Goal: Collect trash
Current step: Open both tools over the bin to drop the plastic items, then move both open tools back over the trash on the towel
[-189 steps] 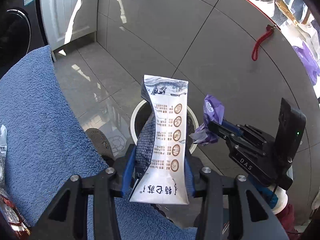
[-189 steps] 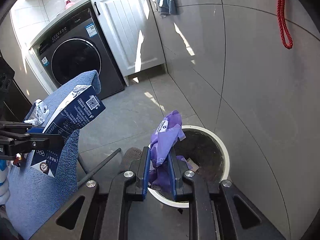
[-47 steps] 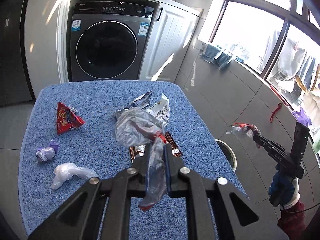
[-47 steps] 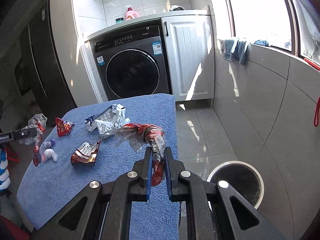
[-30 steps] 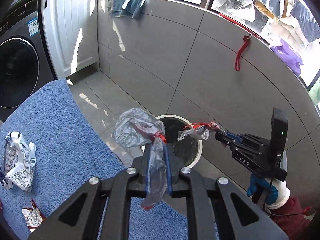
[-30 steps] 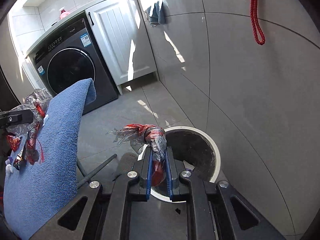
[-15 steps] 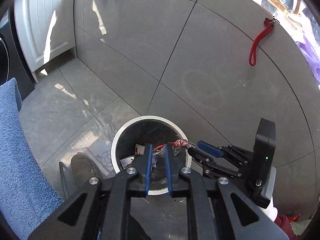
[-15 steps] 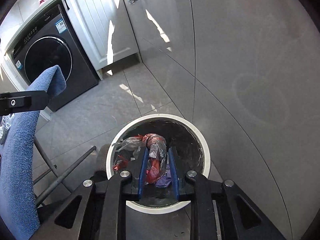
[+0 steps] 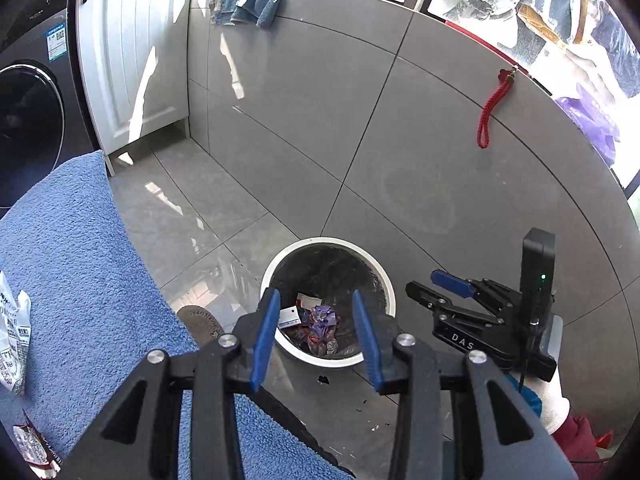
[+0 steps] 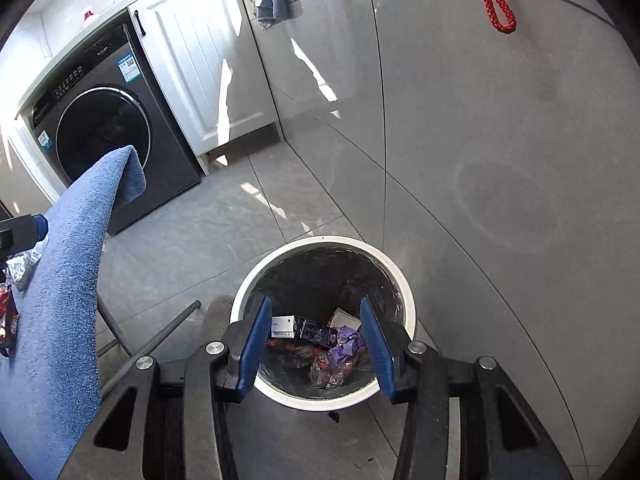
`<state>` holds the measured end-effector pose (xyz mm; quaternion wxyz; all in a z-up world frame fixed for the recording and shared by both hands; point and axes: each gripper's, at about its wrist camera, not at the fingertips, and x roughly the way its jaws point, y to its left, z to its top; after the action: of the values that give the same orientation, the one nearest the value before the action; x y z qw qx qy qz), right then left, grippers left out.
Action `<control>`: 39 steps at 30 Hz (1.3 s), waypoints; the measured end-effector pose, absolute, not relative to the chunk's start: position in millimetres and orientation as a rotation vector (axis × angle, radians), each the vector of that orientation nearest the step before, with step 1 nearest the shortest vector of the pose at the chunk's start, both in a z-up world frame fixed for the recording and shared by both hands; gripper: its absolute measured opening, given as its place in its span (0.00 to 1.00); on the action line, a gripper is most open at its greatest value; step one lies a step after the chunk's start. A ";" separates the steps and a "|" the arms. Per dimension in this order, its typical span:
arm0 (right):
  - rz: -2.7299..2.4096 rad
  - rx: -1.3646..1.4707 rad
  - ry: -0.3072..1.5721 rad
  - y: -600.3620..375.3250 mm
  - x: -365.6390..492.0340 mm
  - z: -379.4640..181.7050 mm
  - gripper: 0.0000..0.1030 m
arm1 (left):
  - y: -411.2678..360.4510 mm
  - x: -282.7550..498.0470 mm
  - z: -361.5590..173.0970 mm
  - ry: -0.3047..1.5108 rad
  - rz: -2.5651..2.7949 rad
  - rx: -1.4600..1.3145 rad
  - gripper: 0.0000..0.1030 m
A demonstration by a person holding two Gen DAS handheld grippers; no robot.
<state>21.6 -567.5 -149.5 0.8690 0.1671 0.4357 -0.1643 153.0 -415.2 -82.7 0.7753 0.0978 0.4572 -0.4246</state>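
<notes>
- Both of our grippers hang over the bin with nothing in them: our left gripper [image 9: 314,334] has its blue fingers spread wide, and our right gripper [image 10: 316,346] is spread just as wide, touching nothing.
- From the left wrist view we also see the right gripper off to the side, just beside the bin's rim, its fingers apart.
- Below us stands the white-rimmed bin [image 10: 402,280] on the tiled floor [image 9: 188,216], against the grey wall; a heap of wrappers [image 10: 334,354], purple, red and dark, lies at the bottom.
- Trash remains on the blue-towelled surface [image 9: 68,248]: a crumpled white wrapper [image 9: 12,344] at its left edge and a reddish-brown packet [image 9: 34,450] nearer us.
- We judge both pieces to be very light, thin and crinkly, likely slippery film that folds instead of resisting.
- We would pinch a raised fold or a crumpled edge, since a flat face against soft towel gives the fingers little to catch.
- Closing fully should be safe; nothing there looks fragile.
</notes>
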 end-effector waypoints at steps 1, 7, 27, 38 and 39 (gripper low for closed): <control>-0.342 0.340 0.907 -564.2 20.5 -144.4 0.43 | -404.4 153.5 -80.0 0.983 -0.914 0.201 0.35; -0.311 0.304 0.848 -536.2 16.1 -112.6 0.43 | -329.5 139.5 -58.8 0.925 -0.849 0.197 0.35; -0.111 0.144 0.737 -394.9 46.1 -23.5 0.45 | -36.6 131.9 -27.9 0.777 -0.484 -0.028 0.48; 0.021 0.091 0.816 -313.2 100.4 -28.6 0.47 | 102.4 160.0 -80.6 0.826 -0.276 -0.075 0.48; 0.037 0.082 0.825 -304.3 106.8 -31.0 0.47 | 110.7 163.7 -85.4 0.834 -0.270 -0.081 0.48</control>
<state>106.8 -304.3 -31.0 0.9151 0.0397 0.4008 0.0179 163.7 110.7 -85.4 0.9046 -0.0390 0.4038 -0.1306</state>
